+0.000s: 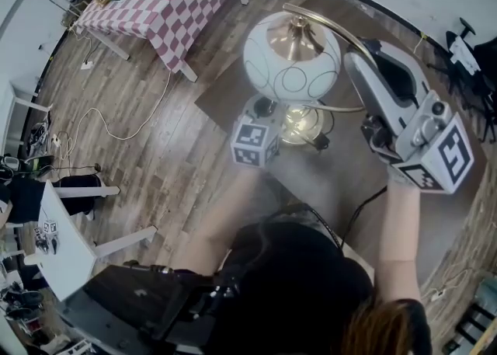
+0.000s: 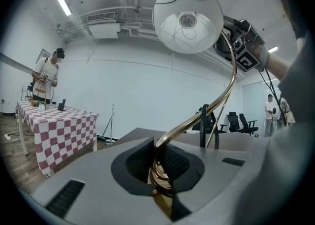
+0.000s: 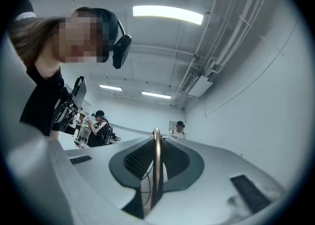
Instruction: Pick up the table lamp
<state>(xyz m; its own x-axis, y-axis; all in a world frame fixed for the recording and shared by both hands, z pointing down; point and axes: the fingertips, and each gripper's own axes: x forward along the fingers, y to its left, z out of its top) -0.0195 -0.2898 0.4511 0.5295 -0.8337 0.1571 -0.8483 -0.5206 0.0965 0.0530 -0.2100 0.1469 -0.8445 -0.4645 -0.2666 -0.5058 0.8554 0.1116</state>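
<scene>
both hand-held grippers clamped on the table lamp

my left hand-held gripper (image 2: pixel 160 162) reaches in low and forward. its marker cube (image 1: pixel 255 144) sits just beside the lamp's foot, and its jaws are closed tight on the looping brass stem (image 2: pixel 227 88) where it coils down near the base. my right hand-held gripper (image 3: pixel 155 145) is out to the right on a bare forearm (image 1: pixel 403 225), angled inward and up. its jaws are pinched together on a thin brass rod of the same lamp, higher along the arc.

the table lamp (image 1: pixel 291 58) is over the brown counter (image 1: pixel 224 94), directly ahead of me. it has a round white globe shade (image 2: pixel 187 19) marked with thin looping lines, and the bulb is visible inside from below. a polished brass stem sweeps round in a wide curve, and there is a shiny brass base (image 1: pixel 300 125). i cannot tell whether the base is resting on the counter or just clear of it.
</scene>
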